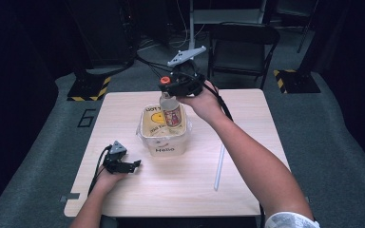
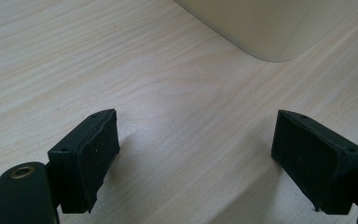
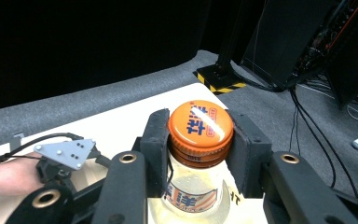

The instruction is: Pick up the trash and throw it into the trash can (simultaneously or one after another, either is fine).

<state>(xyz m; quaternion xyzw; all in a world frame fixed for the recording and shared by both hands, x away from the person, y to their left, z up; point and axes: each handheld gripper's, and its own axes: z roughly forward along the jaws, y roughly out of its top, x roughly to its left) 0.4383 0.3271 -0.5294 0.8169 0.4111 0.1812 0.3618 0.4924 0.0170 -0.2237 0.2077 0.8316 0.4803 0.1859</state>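
Observation:
A clear bottle [image 1: 171, 111] with an orange cap [image 3: 200, 125] and a red-and-white label hangs upright over a cream bin [image 1: 163, 129] marked "Hello". My right gripper [image 1: 168, 83] is shut on the bottle's neck, just under the cap; the right gripper view shows the black jaws pressed against both sides of the neck [image 3: 196, 161]. The bottle's lower part is inside the bin's opening. My left gripper [image 1: 135, 165] rests open on the table at the front left, nothing between its pads [image 2: 93, 154]; the bin's rounded corner [image 2: 261, 28] lies just beyond it.
A white strip [image 1: 218, 166] lies on the wooden table [image 1: 180, 190] to the right of the bin. Beyond the table's far edge stand a dark folding chair [image 1: 242, 47] and floor bases with yellow-black tape [image 1: 90, 88].

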